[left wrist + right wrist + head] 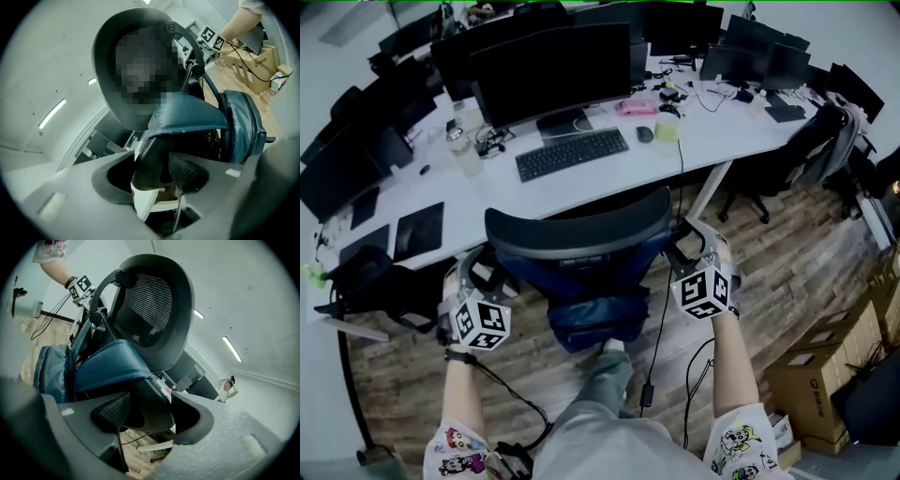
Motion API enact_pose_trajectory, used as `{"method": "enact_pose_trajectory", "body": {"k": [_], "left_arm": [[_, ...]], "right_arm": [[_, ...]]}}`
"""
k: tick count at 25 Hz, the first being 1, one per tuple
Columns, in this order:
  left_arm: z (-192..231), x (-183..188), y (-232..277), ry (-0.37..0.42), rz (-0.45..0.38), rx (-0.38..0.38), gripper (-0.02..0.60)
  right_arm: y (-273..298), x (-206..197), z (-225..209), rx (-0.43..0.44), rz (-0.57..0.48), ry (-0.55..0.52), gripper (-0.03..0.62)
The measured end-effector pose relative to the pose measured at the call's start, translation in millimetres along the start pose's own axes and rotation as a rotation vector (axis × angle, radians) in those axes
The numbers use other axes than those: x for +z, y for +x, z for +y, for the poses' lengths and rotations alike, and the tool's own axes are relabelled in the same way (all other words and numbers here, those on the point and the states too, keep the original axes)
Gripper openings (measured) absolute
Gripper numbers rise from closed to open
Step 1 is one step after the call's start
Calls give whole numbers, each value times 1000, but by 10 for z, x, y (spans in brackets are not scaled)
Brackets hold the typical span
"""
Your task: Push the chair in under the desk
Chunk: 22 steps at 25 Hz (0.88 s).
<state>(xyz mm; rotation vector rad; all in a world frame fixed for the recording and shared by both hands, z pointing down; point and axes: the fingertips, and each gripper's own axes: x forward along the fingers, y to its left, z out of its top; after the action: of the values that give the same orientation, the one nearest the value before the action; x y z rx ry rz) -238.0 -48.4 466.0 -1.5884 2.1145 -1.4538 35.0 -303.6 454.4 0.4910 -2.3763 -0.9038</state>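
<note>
Chair [581, 239], office type: left armrest [152, 164] is clamped between the jaws of the left gripper [480, 272]; right armrest [150, 404] is apparently clamped likewise by the right gripper [692, 248]. Seat is carried ahead of both grippers, desk [609, 183] just beyond.

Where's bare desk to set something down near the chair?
Bare white desktop runs along the front edge between the keyboard and the chair back, and right of the green object. Left of the keyboard is crowded: bottle, cables, dark pads.
</note>
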Motion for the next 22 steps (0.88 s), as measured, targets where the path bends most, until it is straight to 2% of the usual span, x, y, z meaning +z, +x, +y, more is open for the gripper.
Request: {"method": "enact_pose_trajectory", "body": {"k": [22], "left_arm": [[232,536,944,-25,8,54,235]], "right_arm": [[921,-314,-853,16,-19,-14,267]]}}
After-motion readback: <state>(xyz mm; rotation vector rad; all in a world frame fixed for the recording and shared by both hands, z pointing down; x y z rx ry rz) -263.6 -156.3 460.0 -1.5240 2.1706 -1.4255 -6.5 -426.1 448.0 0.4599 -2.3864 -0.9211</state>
